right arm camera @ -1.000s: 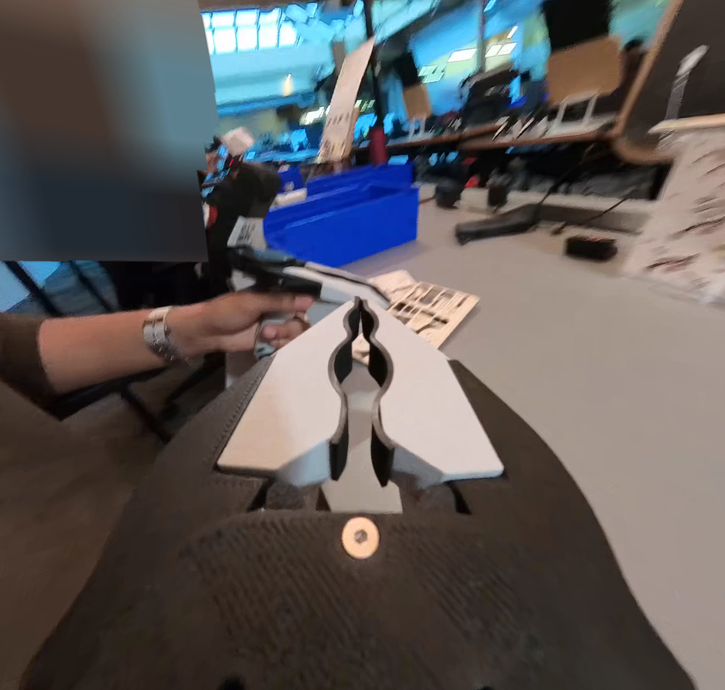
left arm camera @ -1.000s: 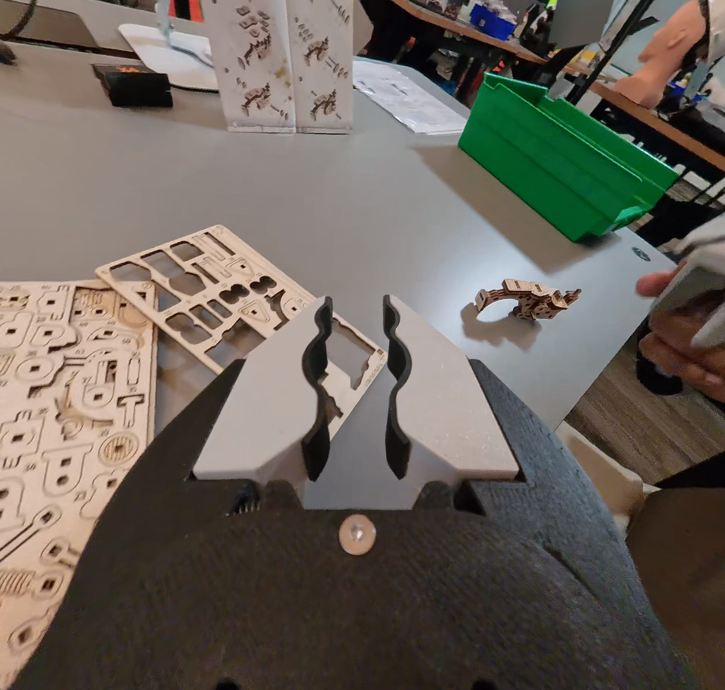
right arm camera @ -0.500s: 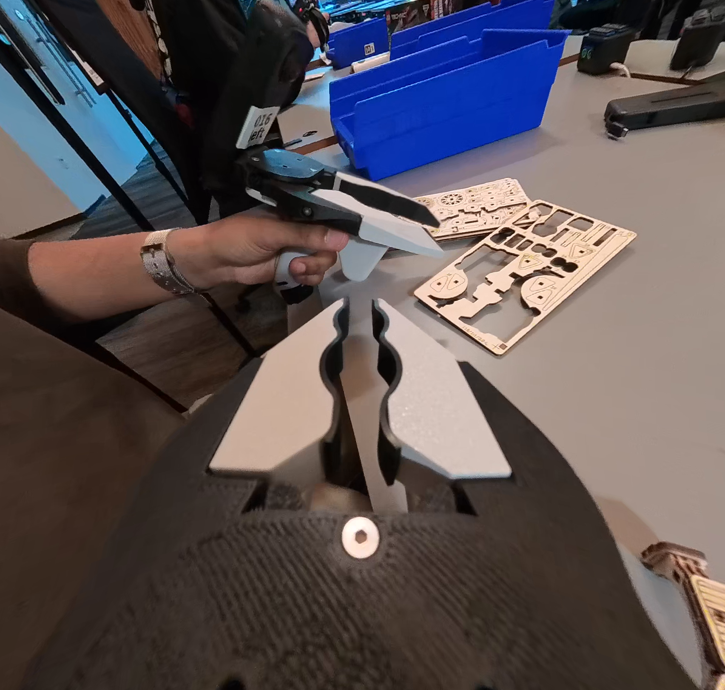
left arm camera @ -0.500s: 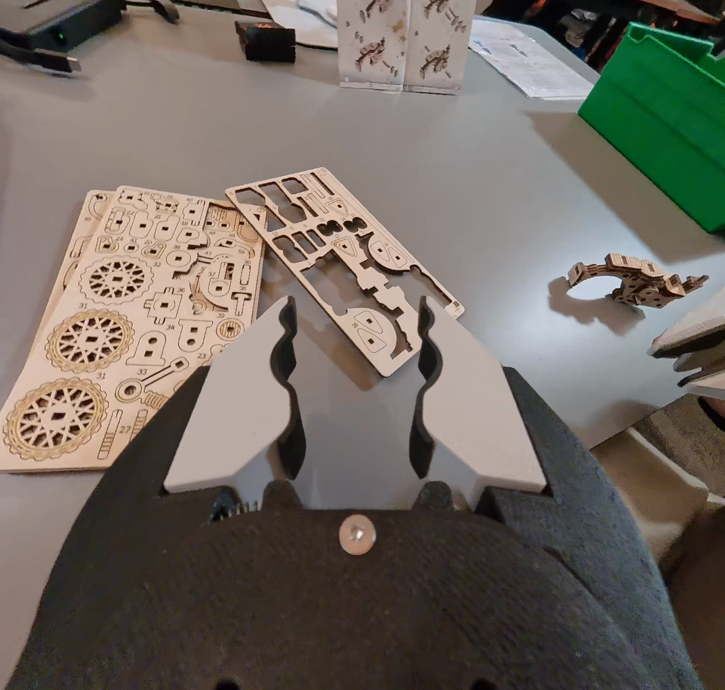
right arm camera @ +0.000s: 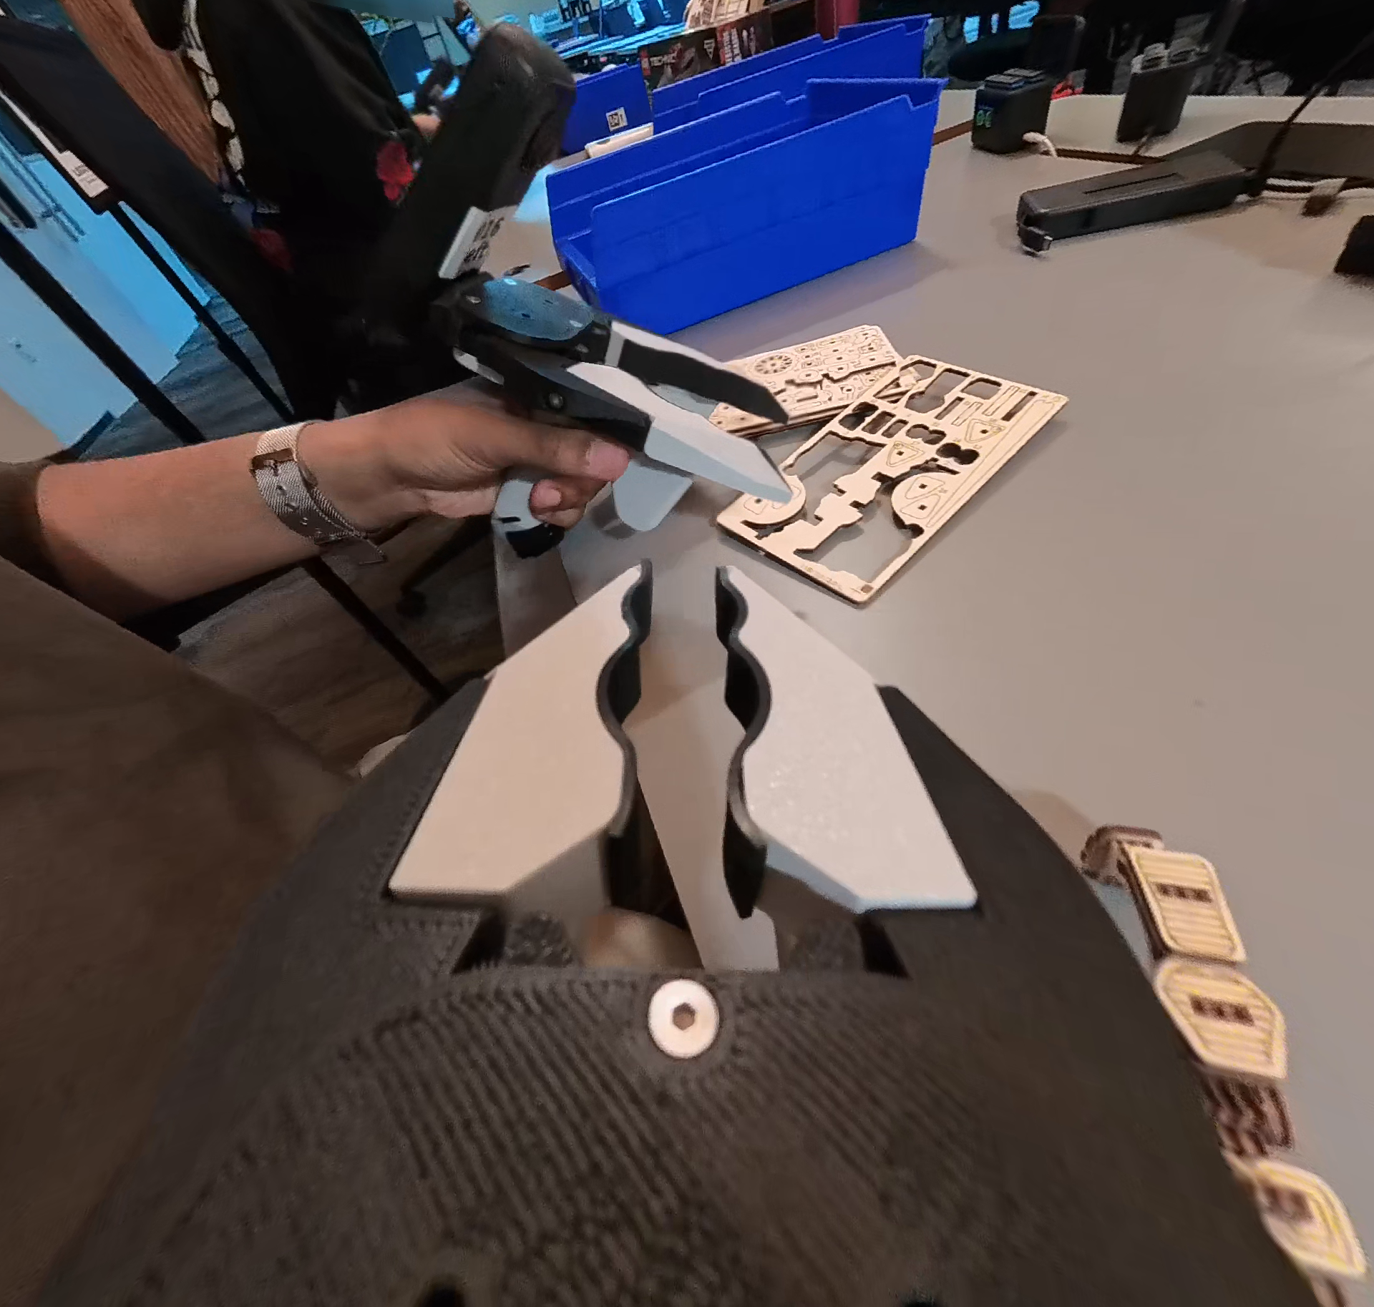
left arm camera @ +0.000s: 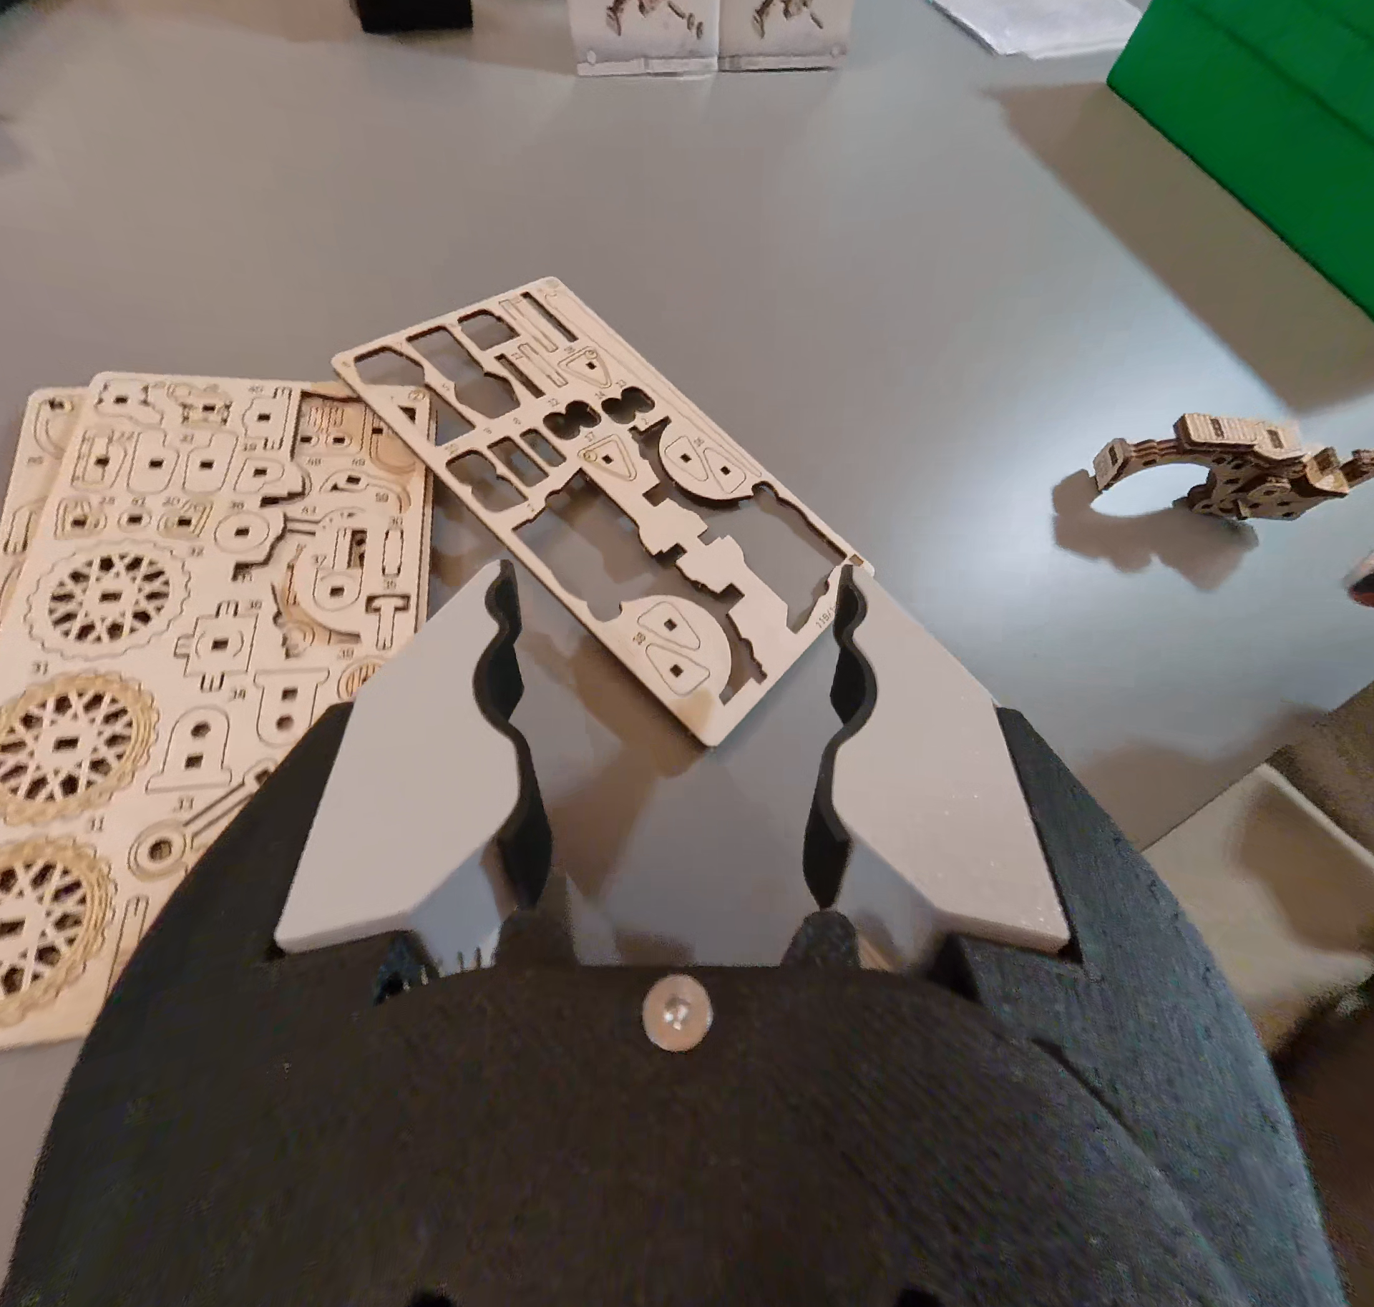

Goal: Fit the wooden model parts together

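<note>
Wooden model kit laid out on a grey table (left arm camera: 743,179)

The left gripper (left arm camera: 673,587), jaws wide apart, hovers over a punched-out sheet (left arm camera: 595,483) overlapping uncut sheets (left arm camera: 186,602); the half-built model (left arm camera: 1219,472) stands well right. The right gripper (right arm camera: 680,580), slightly parted, holds nothing; green bin (left arm camera: 1264,82) and blue bins (right arm camera: 743,186) flank.

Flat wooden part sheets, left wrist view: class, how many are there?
3. One mostly punched-out sheet lies angled ahead of the left gripper; one full sheet with wheel parts lies left of it; a third sheet peeks from beneath that. More may be hidden.
</note>
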